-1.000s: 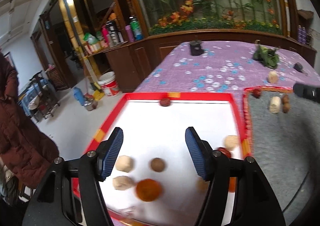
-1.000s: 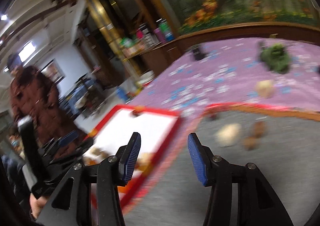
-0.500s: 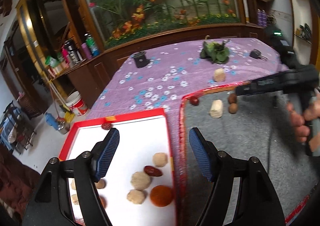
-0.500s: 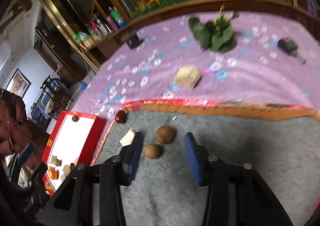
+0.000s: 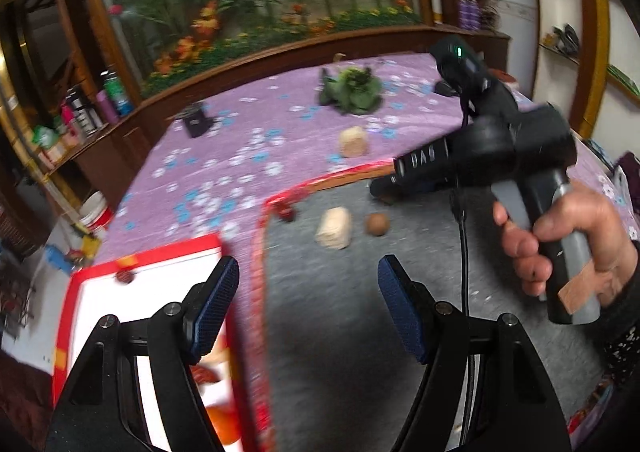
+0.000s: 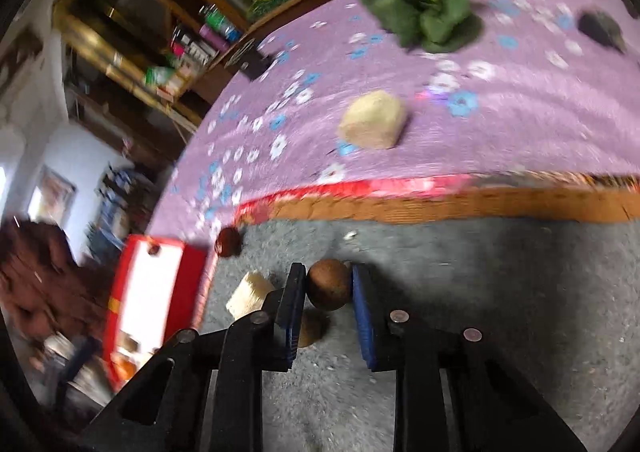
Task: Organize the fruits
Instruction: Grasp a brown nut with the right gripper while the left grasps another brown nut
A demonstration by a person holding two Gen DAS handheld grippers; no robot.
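Right gripper closing on a round brown fruit on the grey mat

The right gripper (image 6: 329,288) had just been closing, and its blue pads sat against both sides of the brown fruit (image 6: 328,289), which rested on the grey mat (image 6: 500,292) near its red border; a second brown fruit (image 6: 310,328) lay just behind it and a pale block (image 6: 250,294) beside it. The step looked like the pick-up; next would likely come a lift and a carry to the white tray (image 6: 150,292), well apart on the left. The fruit was near-round, so it showed no clear long axis or heading. The left gripper (image 5: 308,310) hovered with its fingers wide apart and empty, over the mat's edge beside the tray.
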